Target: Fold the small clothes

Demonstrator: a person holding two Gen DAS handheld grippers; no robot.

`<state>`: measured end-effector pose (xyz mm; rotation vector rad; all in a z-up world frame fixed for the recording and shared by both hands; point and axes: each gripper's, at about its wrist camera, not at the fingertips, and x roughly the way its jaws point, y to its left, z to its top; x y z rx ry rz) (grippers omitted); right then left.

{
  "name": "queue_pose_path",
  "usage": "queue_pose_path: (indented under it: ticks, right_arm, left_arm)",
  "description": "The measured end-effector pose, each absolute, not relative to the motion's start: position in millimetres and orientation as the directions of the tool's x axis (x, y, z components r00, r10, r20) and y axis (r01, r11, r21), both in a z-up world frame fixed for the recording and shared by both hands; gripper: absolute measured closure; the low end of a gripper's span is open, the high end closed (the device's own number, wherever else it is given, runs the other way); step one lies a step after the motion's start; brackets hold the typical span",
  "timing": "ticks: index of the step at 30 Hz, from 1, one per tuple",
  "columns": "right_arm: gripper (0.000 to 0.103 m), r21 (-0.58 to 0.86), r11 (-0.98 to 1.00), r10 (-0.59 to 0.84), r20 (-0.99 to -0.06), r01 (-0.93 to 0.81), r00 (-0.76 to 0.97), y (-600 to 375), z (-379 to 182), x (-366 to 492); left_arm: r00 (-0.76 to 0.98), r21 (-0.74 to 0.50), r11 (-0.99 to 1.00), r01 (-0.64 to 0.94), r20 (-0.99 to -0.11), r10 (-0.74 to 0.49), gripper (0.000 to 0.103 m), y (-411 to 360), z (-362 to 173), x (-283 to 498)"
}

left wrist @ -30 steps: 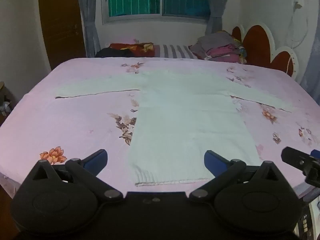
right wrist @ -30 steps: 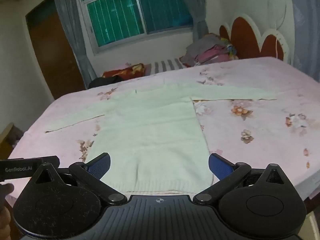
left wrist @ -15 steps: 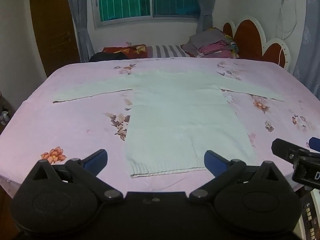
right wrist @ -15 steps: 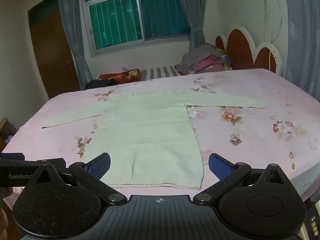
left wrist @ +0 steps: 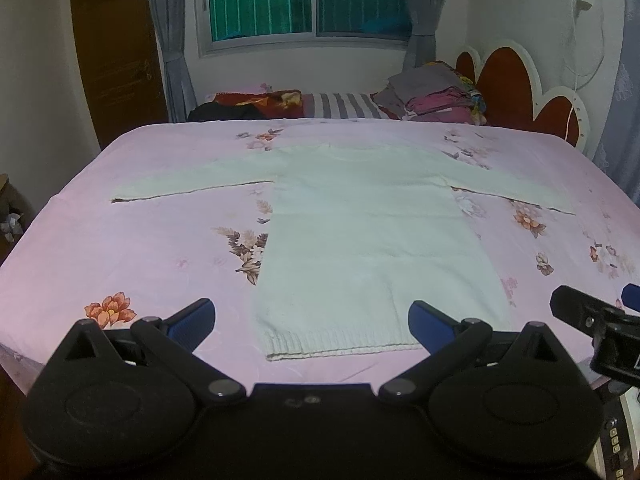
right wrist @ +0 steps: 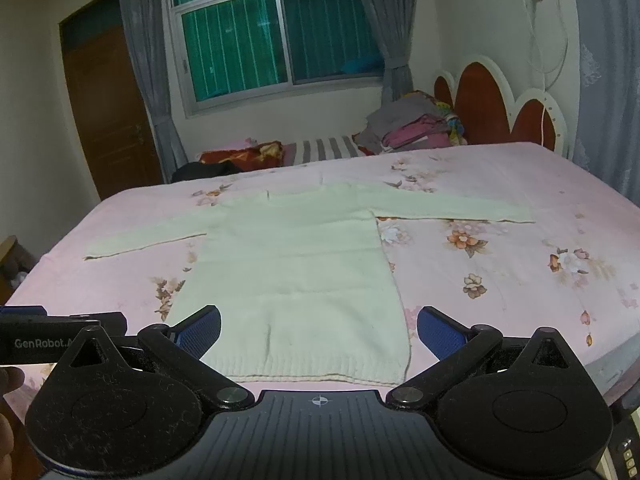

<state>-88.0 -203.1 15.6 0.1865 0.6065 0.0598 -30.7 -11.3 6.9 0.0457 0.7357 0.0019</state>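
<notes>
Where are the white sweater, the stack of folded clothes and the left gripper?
white sweater [left wrist: 360, 248], left wrist view, middle of its body.
stack of folded clothes [right wrist: 412, 128], right wrist view, its front side.
left gripper [left wrist: 310, 320], left wrist view, midway between its fingers.

Only one readable text: "GenRobot.A", white on black, cut off at its right end by the right gripper's own frame, printed on the side of the left gripper at the lower left of the right wrist view. A small white crosshair mark on the ribbed grey body of the right gripper, no letters beside it. On the right gripper in the left wrist view, just a white fragment at the picture's edge, too cropped to read; small buttons on a panel below it, too blurred to read.
</notes>
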Motion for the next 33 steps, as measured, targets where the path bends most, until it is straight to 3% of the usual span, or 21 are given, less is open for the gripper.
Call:
queue_pose_path:
  ticks: [33]
  right_arm:
    - [0.0, 0.185, 0.983, 0.092, -0.566, 0.017, 0.819, -200.6, 14.0, -77.3]
  left_arm:
    - [0.733, 0.03, 1.0, -0.003, -0.68, 0.022, 0.001, -4.3, 6.7, -19.7]
